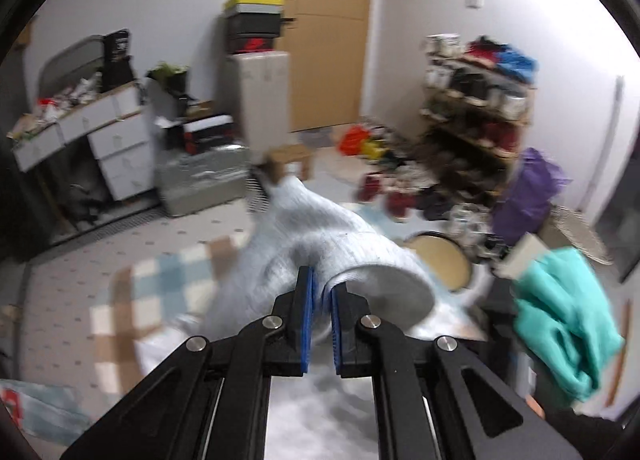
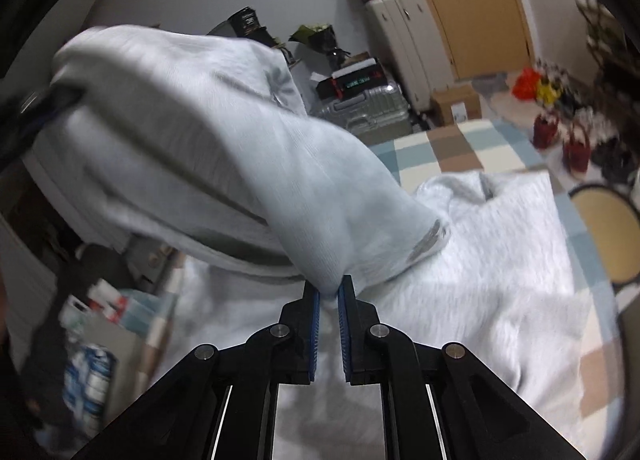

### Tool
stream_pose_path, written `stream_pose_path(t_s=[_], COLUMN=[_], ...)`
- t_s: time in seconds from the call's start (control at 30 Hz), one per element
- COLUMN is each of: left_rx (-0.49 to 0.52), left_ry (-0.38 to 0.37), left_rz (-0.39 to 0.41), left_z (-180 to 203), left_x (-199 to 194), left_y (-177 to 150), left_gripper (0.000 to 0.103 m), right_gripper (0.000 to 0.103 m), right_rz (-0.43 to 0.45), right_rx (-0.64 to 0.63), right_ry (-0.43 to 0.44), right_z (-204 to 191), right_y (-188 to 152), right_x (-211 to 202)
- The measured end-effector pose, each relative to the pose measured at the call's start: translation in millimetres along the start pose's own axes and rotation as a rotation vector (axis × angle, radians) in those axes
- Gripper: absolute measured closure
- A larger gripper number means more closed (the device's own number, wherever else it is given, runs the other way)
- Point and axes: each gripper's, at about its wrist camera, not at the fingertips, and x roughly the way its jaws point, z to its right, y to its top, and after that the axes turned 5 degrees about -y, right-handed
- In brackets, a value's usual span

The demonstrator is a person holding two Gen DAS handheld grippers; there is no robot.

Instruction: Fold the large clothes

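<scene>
Pinching a fold of the pale grey sweatshirt (image 1: 320, 256) at lower centre of the left wrist view, the left gripper (image 1: 322, 292) could lose its thin bite; in the right wrist view the right gripper (image 2: 329, 292) clamps another bunched fold at lower centre, which may slip loose

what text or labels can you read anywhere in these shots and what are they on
Nothing reads clearly in either view.
Black bag on the white drawer unit: white print, too blurred to read.
Black box on the silver suitcase: greenish lettering, too blurred.
Black cylinder behind the grey sweatshirt: white print, too small.
Stacked shoeboxes: red mark, no legible words.
</scene>
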Motion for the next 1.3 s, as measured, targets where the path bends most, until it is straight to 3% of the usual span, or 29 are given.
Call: stream_pose_path(t_s=[0.07, 0.13, 0.17, 0.2, 0.33, 0.5, 0.57, 0.6, 0.63, 0.7, 0.83, 0.9, 1.07, 1.17, 1.23, 1.27, 1.3], left_rx=[0.051, 0.075, 0.072, 0.063, -0.047, -0.159, -0.196, -0.220, -0.261, -0.320, -0.308, -0.390, -0.559, -0.637, -0.678, -0.695, -0.711], left_ry=[-0.008, -0.044, -0.055, -0.075, -0.157, -0.202, -0.185, -0.203, -0.270, -0.362, -0.384, -0.391, -0.282, -0.222, -0.219, -0.211, -0.206], left_rz=[0.012, 0.007, 0.005, -0.003, -0.086, -0.185, -0.237, -0.261, -0.295, -0.346, -0.206, -0.146, -0.129, -0.121, -0.123, -0.124, -0.127], left_z=[20.7, 31.2, 31.1, 32.0, 19.7, 10.5, 8.8, 9.6, 14.9, 12.0, 8.2, -12.5, -58.8, -80.4, -87.3, -83.9, -85.2], left_x=[-2.5, -0.4, 2.9, 5.6, 27.9, 51.0, 55.0, 52.3, 52.1, 46.9, 6.2, -1.8, -3.9, -2.4, -0.5, 3.7, 4.8], left_y=[-28.5, -67.8, -77.6, -93.8, -147.6, -181.7, -188.8, -194.3, -201.8, -204.9, -198.9, -199.0, -209.7, -212.2, -215.4, -218.7, -220.4], left_gripper=[0.100, 0.100, 0.100, 0.100, 0.100, 0.098, 0.092, 0.081, 0.059, 0.036, 0.028, 0.021, 0.021, 0.021, 0.021, 0.021, 0.021], right_gripper=[0.083, 0.068, 0.054, 0.051, 0.051, 0.045, 0.044, 0.044, 0.044, 0.043, 0.030, 0.026, 0.019, 0.019, 0.021, 0.047, 0.095], right_rz=[-0.008, -0.009, -0.020, -0.025, -0.072, -0.101, -0.104, -0.104, -0.102, -0.086, -0.033, -0.018, -0.052, -0.117, -0.172, -0.196, -0.217], right_rx=[0.035, 0.084, 0.106, 0.118, 0.123, 0.160, 0.156, 0.151, 0.140, 0.107, 0.041, 0.006, -0.090, -0.061, -0.038, -0.049, -0.075], right_ry=[0.009, 0.040, 0.048, 0.049, 0.007, -0.024, -0.044, -0.051, -0.059, -0.080, -0.095, -0.085, -0.012, -0.082, -0.140, -0.187, -0.231], right_z=[7.6, 17.4, 23.5, 28.4, 39.6, 50.6, 50.5, 49.0, 46.8, 40.1, 20.1, 3.4, -47.8, -63.7, -67.9, -71.2, -74.4], right_y=[-12.4, -27.2, -38.6, -49.3, -90.2, -129.3, -137.2, -138.3, -139.1, -137.0, -123.8, -111.8, -72.2, -48.1, -37.4, -29.5, -24.2], right_x=[-14.0, -25.9, -32.3, -38.2, -52.8, -68.8, -74.7, -77.2, -81.3, -91.4, -103.4, -101.8, -63.5, -21.9, 4.9, 19.3, 26.5])
